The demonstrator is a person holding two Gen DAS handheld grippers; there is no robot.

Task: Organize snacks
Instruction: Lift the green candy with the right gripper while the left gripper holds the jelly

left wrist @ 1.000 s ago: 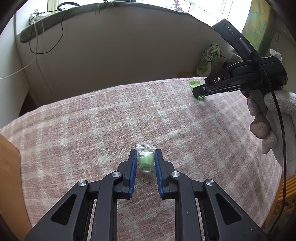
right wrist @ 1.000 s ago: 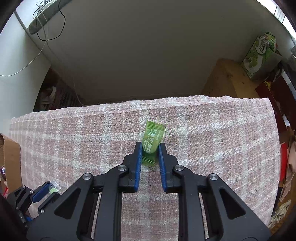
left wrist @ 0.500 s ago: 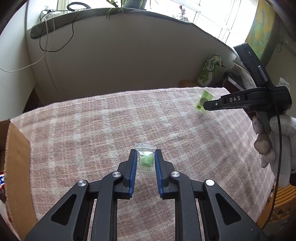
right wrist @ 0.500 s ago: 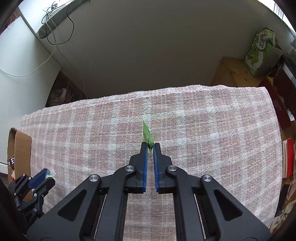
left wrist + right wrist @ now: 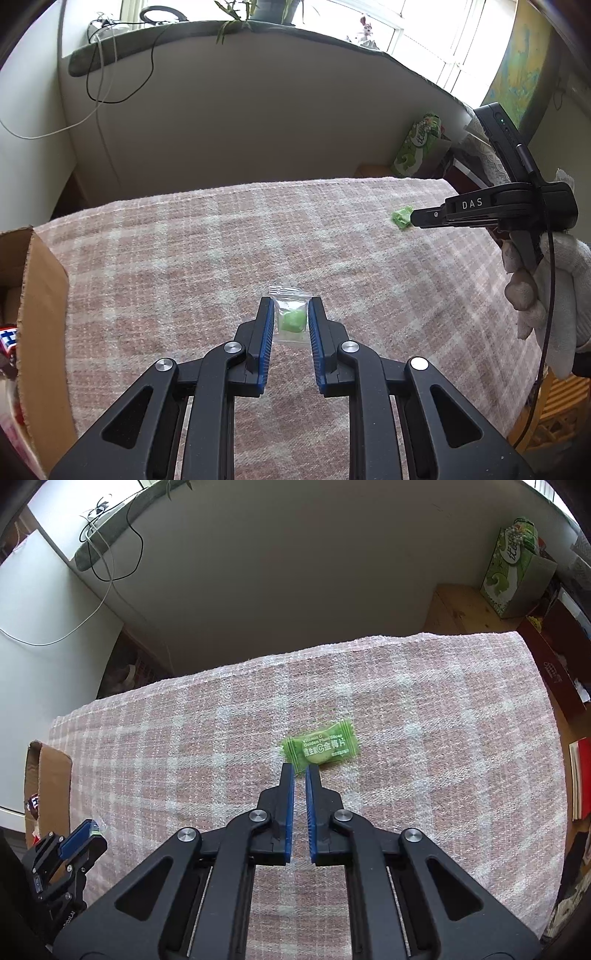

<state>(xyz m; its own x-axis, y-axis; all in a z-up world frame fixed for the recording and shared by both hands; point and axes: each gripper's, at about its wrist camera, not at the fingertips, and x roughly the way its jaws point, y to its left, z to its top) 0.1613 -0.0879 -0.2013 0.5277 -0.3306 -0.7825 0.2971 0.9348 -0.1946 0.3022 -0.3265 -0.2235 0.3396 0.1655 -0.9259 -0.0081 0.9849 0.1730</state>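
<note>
My left gripper (image 5: 291, 310) is shut on a clear packet holding a pale green candy (image 5: 291, 320), lifted above the pink plaid cloth (image 5: 207, 258). My right gripper (image 5: 300, 771) is shut on the lower left corner of a green candy wrapper with white print (image 5: 322, 746), held just over the cloth (image 5: 424, 760). In the left wrist view the right gripper (image 5: 412, 219) shows at the right edge with the green wrapper (image 5: 402, 217) at its tip. The left gripper (image 5: 86, 834) shows at the lower left of the right wrist view.
An open cardboard box (image 5: 35, 295) with snacks inside stands at the table's left edge; it also shows in the right wrist view (image 5: 48, 775). A green carton (image 5: 515, 561) sits on a wooden surface beyond the table. Red boxes (image 5: 554, 657) lie right.
Both grippers have lifted with their candies. The green wrapper has turned in the right gripper from edge-on to flat, its printed face up. The cardboard box has come further into view.
</note>
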